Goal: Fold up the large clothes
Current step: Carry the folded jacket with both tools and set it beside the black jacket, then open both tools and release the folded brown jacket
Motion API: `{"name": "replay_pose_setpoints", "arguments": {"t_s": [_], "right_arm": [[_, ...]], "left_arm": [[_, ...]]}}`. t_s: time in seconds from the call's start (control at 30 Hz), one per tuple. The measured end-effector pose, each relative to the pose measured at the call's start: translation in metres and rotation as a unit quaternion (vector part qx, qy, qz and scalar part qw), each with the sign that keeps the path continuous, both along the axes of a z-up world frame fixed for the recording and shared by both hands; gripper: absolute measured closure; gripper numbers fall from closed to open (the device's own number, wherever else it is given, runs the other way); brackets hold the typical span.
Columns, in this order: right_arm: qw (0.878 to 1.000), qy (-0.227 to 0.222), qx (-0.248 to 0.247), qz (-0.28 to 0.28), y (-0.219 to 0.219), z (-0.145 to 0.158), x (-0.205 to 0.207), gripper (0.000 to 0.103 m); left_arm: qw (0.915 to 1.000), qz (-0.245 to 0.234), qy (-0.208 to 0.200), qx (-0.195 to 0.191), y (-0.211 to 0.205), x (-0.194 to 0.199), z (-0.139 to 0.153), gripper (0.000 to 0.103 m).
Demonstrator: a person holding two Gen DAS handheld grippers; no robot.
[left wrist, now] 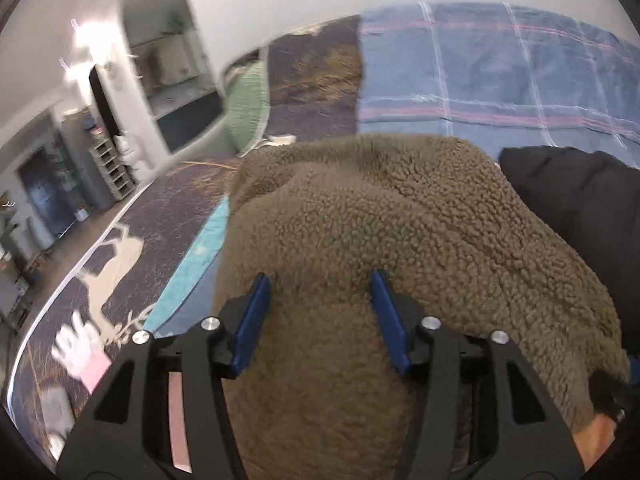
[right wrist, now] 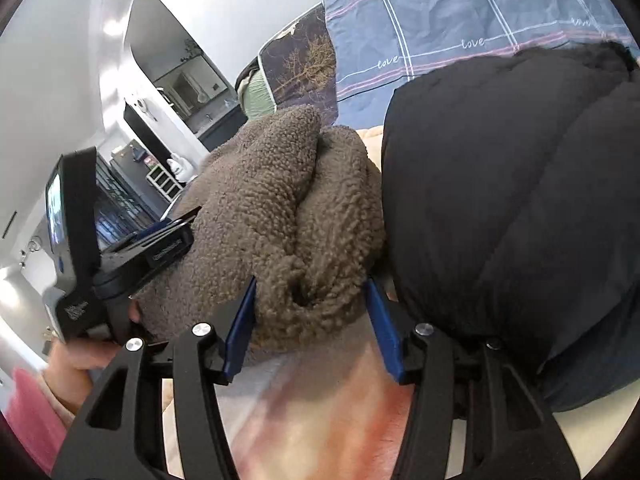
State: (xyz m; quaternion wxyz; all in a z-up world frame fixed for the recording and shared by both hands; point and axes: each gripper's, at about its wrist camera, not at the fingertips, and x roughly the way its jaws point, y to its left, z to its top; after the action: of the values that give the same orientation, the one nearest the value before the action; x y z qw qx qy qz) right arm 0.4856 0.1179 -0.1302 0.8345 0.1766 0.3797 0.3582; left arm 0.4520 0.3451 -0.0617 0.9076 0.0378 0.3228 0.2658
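Gripping brown fleece garment (left wrist: 360, 216) on the bed (left wrist: 500, 72).
Left wrist: left tool (left wrist: 320, 280) half-spread, clamping a thick fleece fold. Right wrist: right tool (right wrist: 310, 284) half-spread, pinching the fleece edge beside a black puffer jacket (right wrist: 520, 200).

The word "love" repeats in white script along a line on the blue checked bedsheet (right wrist: 472, 12); other lettering stays illegible.

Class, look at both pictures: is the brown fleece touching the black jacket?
Touching. The right wrist view shows the fleece pressed against the jacket, no gap.
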Motion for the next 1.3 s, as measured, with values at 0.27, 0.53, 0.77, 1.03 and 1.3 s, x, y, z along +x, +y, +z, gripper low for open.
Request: {"name": "replay_pose_setpoints", "arguments": {"t_s": [0.27,0.53,0.77,1.03,1.3], "right_arm": [[0.999,-0.018,-0.043,-0.02,-0.03,0.025,-0.047,0.037],[0.978,-0.128,-0.152,-0.067,-0.112,0.081,-0.137,0.02],[0.943,-0.213,-0.207,-0.152,-0.16,0.132,-0.233,0.012],[0.926,-0.234,-0.213,-0.205,-0.197,0.158,-0.314,0.003],[0.903,-0.255,-0.214,-0.273,-0.242,0.172,-0.378,0.002]], "left_arm": [[0.9996,0.015,-0.017,-0.019,-0.003,-0.027,0.012,0.035],[0.9956,-0.02,-0.067,-0.063,-0.057,-0.11,0.042,0.006],[0.9837,-0.111,-0.111,-0.088,-0.142,-0.222,0.07,0.002],[0.9787,-0.148,-0.132,-0.051,-0.218,-0.31,0.097,0.002],[0.9731,-0.178,-0.139,-0.044,-0.277,-0.37,0.111,0.002]]}}
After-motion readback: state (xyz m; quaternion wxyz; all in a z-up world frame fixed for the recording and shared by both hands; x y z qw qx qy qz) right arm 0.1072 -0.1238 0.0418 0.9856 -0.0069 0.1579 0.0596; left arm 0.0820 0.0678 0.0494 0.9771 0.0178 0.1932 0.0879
